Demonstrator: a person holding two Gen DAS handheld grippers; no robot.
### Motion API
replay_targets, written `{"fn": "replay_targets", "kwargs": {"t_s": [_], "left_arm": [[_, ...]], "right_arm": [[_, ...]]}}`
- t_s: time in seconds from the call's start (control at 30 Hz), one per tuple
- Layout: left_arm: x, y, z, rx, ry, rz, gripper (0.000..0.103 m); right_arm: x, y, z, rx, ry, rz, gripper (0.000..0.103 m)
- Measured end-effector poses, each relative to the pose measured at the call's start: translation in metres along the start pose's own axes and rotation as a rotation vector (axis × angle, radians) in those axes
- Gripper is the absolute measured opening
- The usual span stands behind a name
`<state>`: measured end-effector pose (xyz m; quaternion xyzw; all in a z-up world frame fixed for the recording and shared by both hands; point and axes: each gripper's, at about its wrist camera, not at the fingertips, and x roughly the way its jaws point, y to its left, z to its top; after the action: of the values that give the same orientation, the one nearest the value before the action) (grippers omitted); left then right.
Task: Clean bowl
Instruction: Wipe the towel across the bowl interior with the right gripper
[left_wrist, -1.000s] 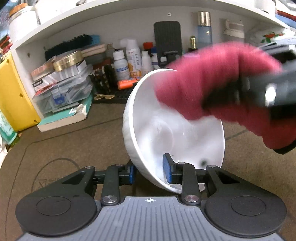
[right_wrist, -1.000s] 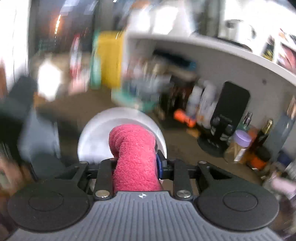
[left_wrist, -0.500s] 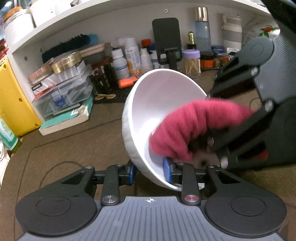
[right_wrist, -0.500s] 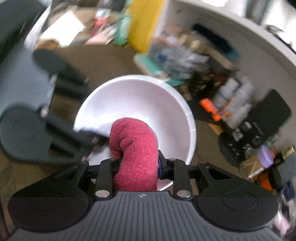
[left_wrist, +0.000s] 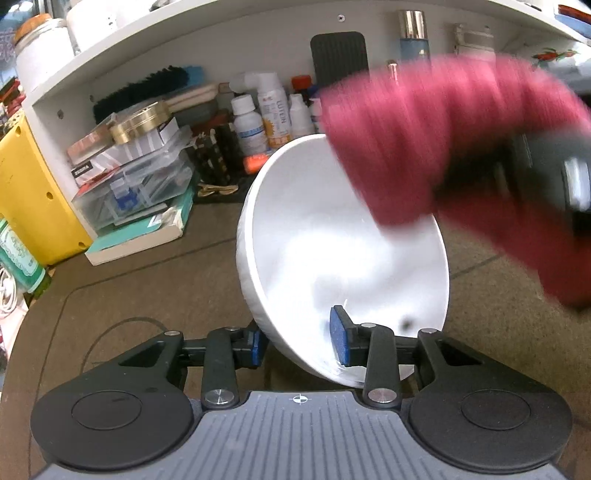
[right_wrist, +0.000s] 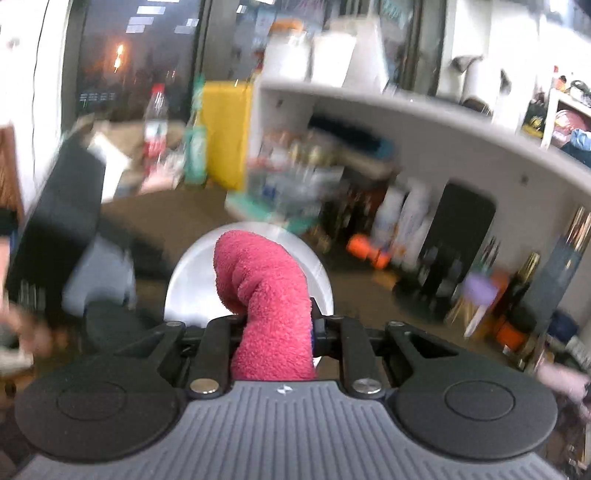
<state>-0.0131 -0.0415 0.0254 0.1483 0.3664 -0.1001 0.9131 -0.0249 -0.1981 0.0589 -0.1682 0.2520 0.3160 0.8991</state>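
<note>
Centre of the left wrist view: white bowl (left_wrist: 332, 251) tilted on edge above the brown desk (left_wrist: 147, 288), opening facing right of frame. My left gripper (left_wrist: 301, 341) is clamped on its lower rim, one blue pad inside the wall, the other outside. A small dark speck (left_wrist: 406, 325) sits low inside the bowl, near the inner pad.

Upper right of the same view: red cloth (left_wrist: 424, 147), motion-blurred, at the bowl's upper rim. In the right wrist view my right gripper (right_wrist: 275, 332) is closed on that cloth, which bulges forward over the bowl (right_wrist: 192, 280).

Risks as I judge them:
- Rim pinch is narrow and the glaze looks slick. A hard push from the cloth at the top rim levers the bowl about the pads; it could twist or slip out onto the desk.
- Cloth is moving fast, going by the blur. An overshoot past the rim could strike the bottles (left_wrist: 273, 114) under the shelf (left_wrist: 184, 40) behind.
- Speck lies right beside the inner pad, so the cloth may snag on the left gripper there, or miss the spot.
- Cloth wad is soft; it could work loose from its grip under rubbing.
</note>
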Motion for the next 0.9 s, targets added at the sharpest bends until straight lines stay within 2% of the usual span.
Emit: {"fn": "replay_targets", "kwargs": {"t_s": [0.17, 0.27, 0.33, 0.47, 0.57, 0.63, 0.9], "left_arm": [[0.005, 0.013, 0.007, -0.027, 0.006, -0.005, 0.045], [0.005, 0.01, 0.011, 0.001, 0.012, 0.016, 0.048], [0.006, 0.008, 0.011, 0.01, 0.015, 0.027, 0.048], [0.005, 0.005, 0.009, 0.007, 0.02, 0.036, 0.049], [0.003, 0.001, 0.008, 0.024, 0.02, 0.025, 0.049], [0.002, -0.004, 0.007, 0.039, 0.016, 0.022, 0.048], [0.003, -0.007, 0.007, 0.046, 0.016, 0.024, 0.048]], "right_arm": [[-0.012, -0.008, -0.011, 0.08, -0.043, -0.015, 0.022], [-0.02, -0.011, -0.007, 0.09, -0.075, -0.019, 0.022], [-0.02, -0.005, -0.002, 0.054, -0.04, 0.032, 0.022], [-0.001, -0.001, 0.003, 0.052, 0.1, 0.15, 0.023], [0.012, -0.004, 0.005, 0.024, 0.149, 0.106, 0.024], [0.018, -0.008, 0.01, 0.012, 0.149, 0.07, 0.024], [0.003, -0.014, 0.025, 0.023, 0.011, -0.008, 0.024]]}}
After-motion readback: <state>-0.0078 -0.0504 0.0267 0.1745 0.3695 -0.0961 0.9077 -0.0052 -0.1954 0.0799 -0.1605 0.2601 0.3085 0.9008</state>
